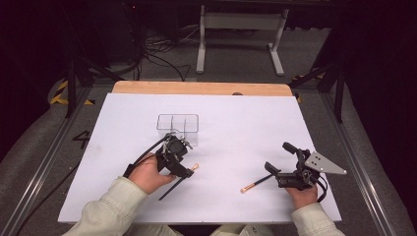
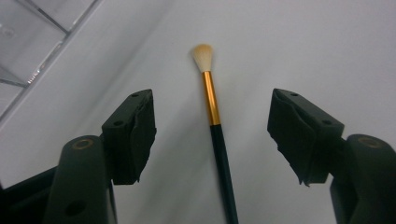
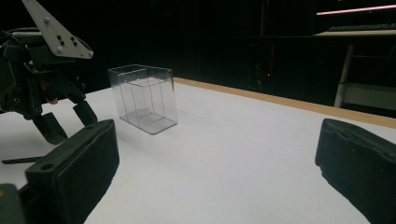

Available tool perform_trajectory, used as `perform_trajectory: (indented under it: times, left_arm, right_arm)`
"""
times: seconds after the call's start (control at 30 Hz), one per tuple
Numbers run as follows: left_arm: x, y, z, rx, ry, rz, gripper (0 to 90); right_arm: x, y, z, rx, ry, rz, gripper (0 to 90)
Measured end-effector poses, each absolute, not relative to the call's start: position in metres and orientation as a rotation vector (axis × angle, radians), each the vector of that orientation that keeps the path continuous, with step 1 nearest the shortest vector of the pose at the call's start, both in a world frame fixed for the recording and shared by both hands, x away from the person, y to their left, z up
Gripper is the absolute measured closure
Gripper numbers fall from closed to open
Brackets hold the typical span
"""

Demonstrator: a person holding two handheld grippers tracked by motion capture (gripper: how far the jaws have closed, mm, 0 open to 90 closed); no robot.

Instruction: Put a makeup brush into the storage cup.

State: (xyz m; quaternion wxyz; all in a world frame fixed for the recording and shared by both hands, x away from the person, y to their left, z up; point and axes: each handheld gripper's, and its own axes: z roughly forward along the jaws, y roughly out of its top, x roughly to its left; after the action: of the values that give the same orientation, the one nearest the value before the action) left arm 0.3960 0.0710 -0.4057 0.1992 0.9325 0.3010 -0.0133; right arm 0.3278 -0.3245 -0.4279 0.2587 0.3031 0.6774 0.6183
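Straddling the makeup brush (image 2: 215, 116) with our left tool (image 2: 212, 135), jaws apart and untouching, we judge squeezing its handle comes next; our right tool (image 3: 217, 172) gapes wide.

One sign can be read: a large dark "4" (image 1: 81, 139) is marked on the grey floor (image 1: 49, 147), just left of the worktop's (image 1: 246, 123) left edge; nothing else legible is seen on anything
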Motion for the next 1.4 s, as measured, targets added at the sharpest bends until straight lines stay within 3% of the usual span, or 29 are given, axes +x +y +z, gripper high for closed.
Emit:
perform_trajectory:
  times: [0.3, 1.4]
  left_arm:
    - [0.396, 0.065, -0.410, 2.662, 0.859, -0.058, 50.5]
    - [0.392, 0.054, -0.423, 2.856, 0.853, -0.034, 81.4]
  right_arm:
    - [0.328, -0.325, -0.428, 0.820, 1.836, 1.679, 0.1]
    - [0.328, -0.324, -0.428, 0.820, 1.841, 1.688, 0.2]
